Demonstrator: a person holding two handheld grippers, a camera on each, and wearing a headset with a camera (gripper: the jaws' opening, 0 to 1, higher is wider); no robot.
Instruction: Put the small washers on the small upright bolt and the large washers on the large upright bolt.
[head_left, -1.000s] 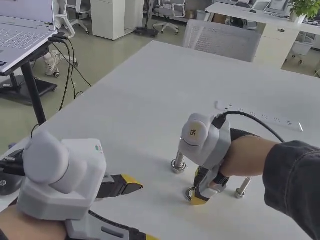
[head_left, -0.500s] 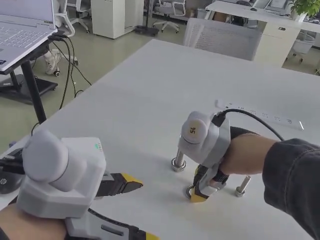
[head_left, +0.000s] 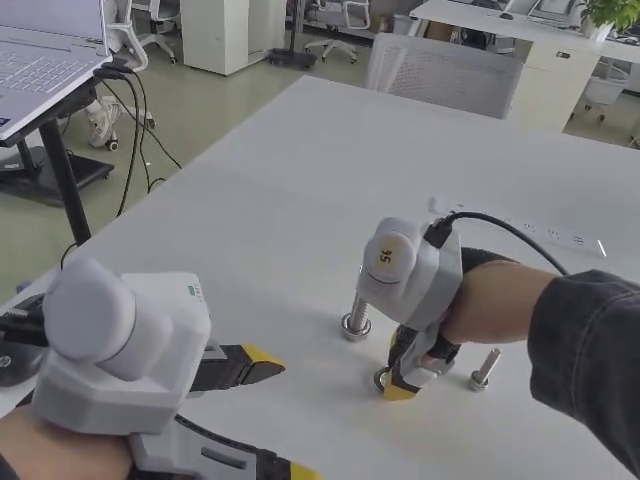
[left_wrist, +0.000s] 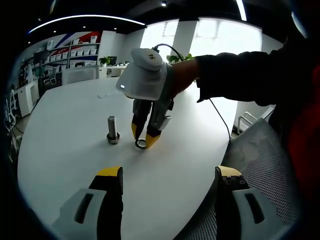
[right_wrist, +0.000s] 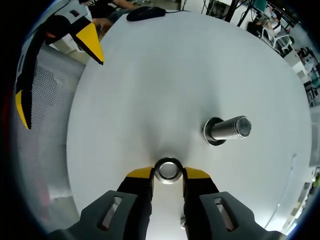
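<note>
1. Currently the right claw (head_left: 397, 385) points down at the white desk (head_left: 300, 180), with a person's hand (head_left: 490, 310) around its grip.
2. State of the right claw: clenched on a metal washer (right_wrist: 168, 170). In the right gripper view the ring sits squarely between the two yellow tips, its hole facing the camera.
3. Washer position: at desk level, just in front of the large upright bolt (head_left: 357, 318) and apart from it. Whether the ring touches the surface or hangs just above it cannot be told.
4. The large upright bolt stands on its head, thread end up, with nothing on its shaft that can be made out.
5. The small bolt (head_left: 484, 369) stands on the desk to the right of the right claw, near it, leaning slightly.
6. State of the left claw (left_wrist: 169, 172): released. Its two jaws stand wide apart with nothing between them, low over the near edge of the desk and well apart from both bolts.
7. In the left gripper view the right claw, the washer and the large upright bolt all lie ahead, the bolt to the left of the washer.
8. Surroundings: a white power strip (head_left: 520, 236) lies further back on the desk, a laptop (head_left: 40, 60) sits on a stand to the left, and a grey chair (head_left: 440, 75) stands at the far edge.
</note>
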